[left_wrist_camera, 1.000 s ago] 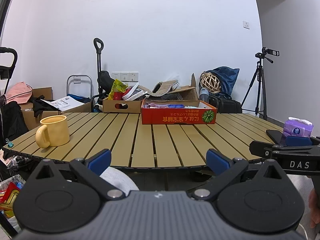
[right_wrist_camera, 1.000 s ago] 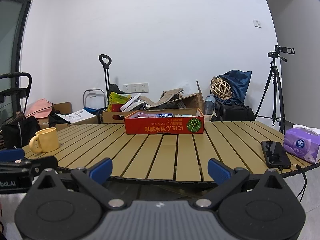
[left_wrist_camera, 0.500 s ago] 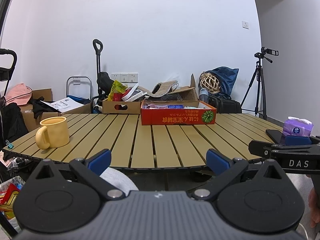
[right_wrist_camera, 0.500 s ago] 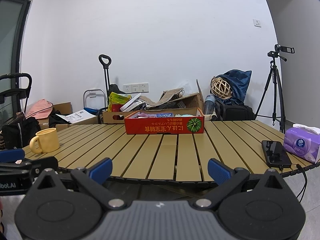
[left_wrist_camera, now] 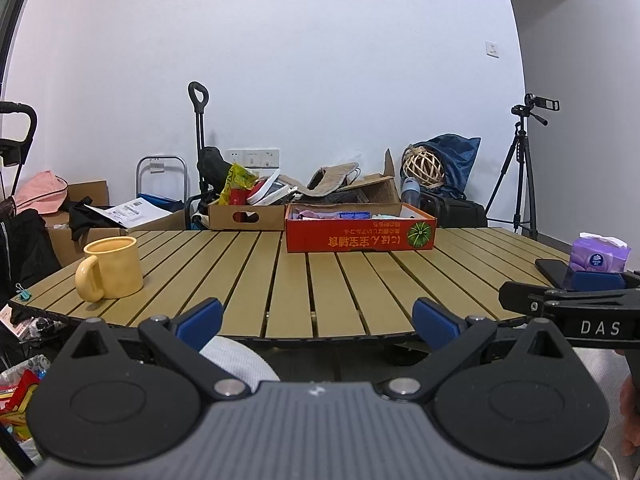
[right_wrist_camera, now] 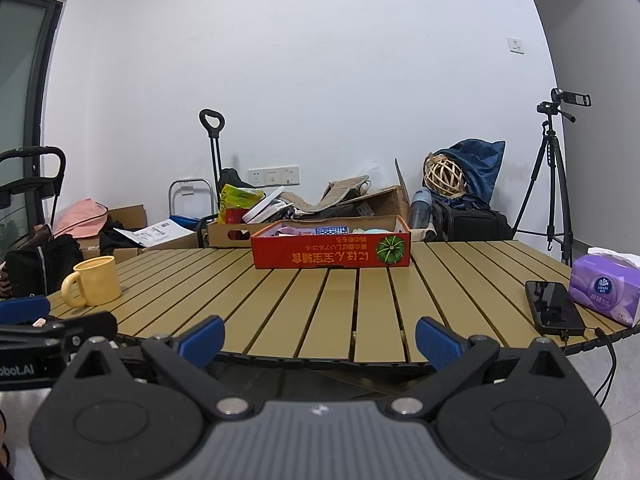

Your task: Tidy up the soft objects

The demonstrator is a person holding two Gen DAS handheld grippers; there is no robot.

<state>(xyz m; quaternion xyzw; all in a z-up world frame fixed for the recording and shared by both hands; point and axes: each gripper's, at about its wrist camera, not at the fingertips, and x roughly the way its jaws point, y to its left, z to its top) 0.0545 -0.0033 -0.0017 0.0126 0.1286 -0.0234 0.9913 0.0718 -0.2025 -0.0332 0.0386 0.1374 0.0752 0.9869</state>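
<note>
Left wrist view. Slatted wooden table (left_wrist_camera: 320, 280) under a white wall, seen from just off its near edge. Beyond the far edge, clutter along the wall: brown cardboard box (left_wrist_camera: 246, 216) stuffed with packets, woven rattan ball (left_wrist_camera: 423, 168) against a blue bag, tripod with camera (left_wrist_camera: 520, 168) at the right. Yellow mug (left_wrist_camera: 110, 268) standing upright near the left edge, handle toward the camera. Purple tissue pack (left_wrist_camera: 598, 256) at the far right, black phone (left_wrist_camera: 554, 272) just beside it. Red cardboard box (left_wrist_camera: 360, 228) at the table's far side, centre, a pumpkin picture on its front; soft things (left_wrist_camera: 316, 213) in pink, blue and pale colours lying inside, only their tops showing above the rim. Left gripper (left_wrist_camera: 318, 318) held short of the table edge, blue pads (left_wrist_camera: 200, 320) spread wide, nothing between them and nothing touched. Right gripper (left_wrist_camera: 580, 300) reaching in from the right edge, side-on; spread of its jaws not readable here.

Right wrist view. Same table (right_wrist_camera: 340, 304), same wall, a dark glass door at the left. Red cardboard box (right_wrist_camera: 332, 248) again at the far centre, soft things (right_wrist_camera: 292, 231) bunched low inside. Yellow mug (right_wrist_camera: 96, 282) at the left, black phone (right_wrist_camera: 554, 308) lying flat at the right with a cable running off the near edge, purple tissue pack (right_wrist_camera: 604, 290) just beyond it. Right gripper (right_wrist_camera: 320, 338) level with the near edge, blue pads (right_wrist_camera: 438, 344) wide apart, holding nothing. Left gripper (right_wrist_camera: 40, 332) poking in at the lower left, side-on, one blue pad visible.
</note>
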